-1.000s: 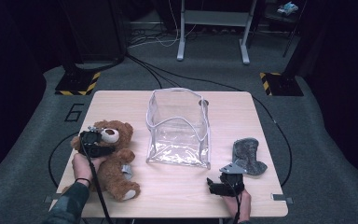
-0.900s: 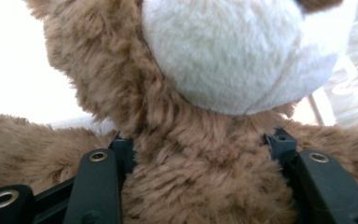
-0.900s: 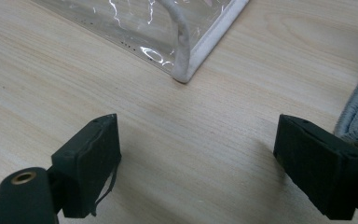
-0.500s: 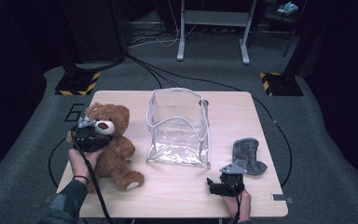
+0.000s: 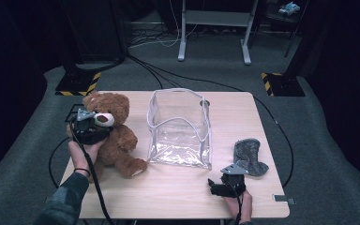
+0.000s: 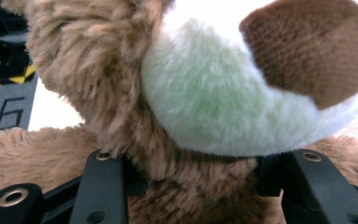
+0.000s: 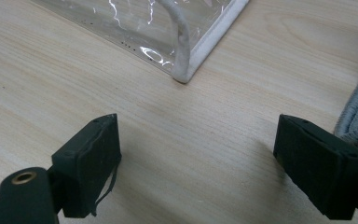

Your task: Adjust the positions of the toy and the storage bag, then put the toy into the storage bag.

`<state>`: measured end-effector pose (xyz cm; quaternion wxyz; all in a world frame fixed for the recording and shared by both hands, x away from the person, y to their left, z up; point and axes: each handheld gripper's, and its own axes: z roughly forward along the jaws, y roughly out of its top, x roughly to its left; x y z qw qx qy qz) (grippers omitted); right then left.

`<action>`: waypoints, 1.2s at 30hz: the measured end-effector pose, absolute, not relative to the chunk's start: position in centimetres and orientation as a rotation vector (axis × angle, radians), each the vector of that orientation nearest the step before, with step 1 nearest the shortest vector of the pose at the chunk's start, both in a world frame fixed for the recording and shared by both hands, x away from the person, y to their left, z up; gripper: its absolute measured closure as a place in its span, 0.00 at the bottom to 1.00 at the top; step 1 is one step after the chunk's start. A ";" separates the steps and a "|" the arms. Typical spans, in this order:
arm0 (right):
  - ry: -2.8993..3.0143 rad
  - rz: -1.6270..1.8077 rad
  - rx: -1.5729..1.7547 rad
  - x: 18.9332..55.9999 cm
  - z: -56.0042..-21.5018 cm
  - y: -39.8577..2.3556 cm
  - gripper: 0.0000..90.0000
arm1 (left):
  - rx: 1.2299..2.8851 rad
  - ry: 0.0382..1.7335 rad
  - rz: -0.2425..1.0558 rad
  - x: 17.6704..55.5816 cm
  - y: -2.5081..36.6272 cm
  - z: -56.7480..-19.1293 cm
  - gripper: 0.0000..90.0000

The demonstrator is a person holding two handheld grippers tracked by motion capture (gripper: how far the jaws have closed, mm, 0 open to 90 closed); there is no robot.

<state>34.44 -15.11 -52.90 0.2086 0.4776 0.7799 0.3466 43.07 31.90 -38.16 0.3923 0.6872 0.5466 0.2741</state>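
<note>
The bear [image 5: 115, 138] sits upright at the left of the frame, its long axis vertical, clamped at the neck by the left gripper [image 5: 91, 131], whose jaws have just been closing on the fur. The clear bag [image 5: 180, 129] stands just right of it, mouth up, so the bear must travel right and over the rim. At lower right the right gripper [image 5: 215, 188] rests open on the table [image 5: 168, 187], holding nothing.
</note>
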 end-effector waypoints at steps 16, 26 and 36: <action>2.169 0.968 1.340 34.4 -52.9 -15.0 0.15 | 1.729 1.368 0.764 44.7 32.1 -34.5 0.56; 2.168 0.967 1.342 34.4 -52.9 -15.0 0.15 | 1.720 1.351 0.801 45.9 31.7 -32.6 0.56; 2.168 0.968 1.342 34.4 -52.9 -15.0 0.15 | 1.710 1.335 0.849 46.8 31.4 -30.0 0.56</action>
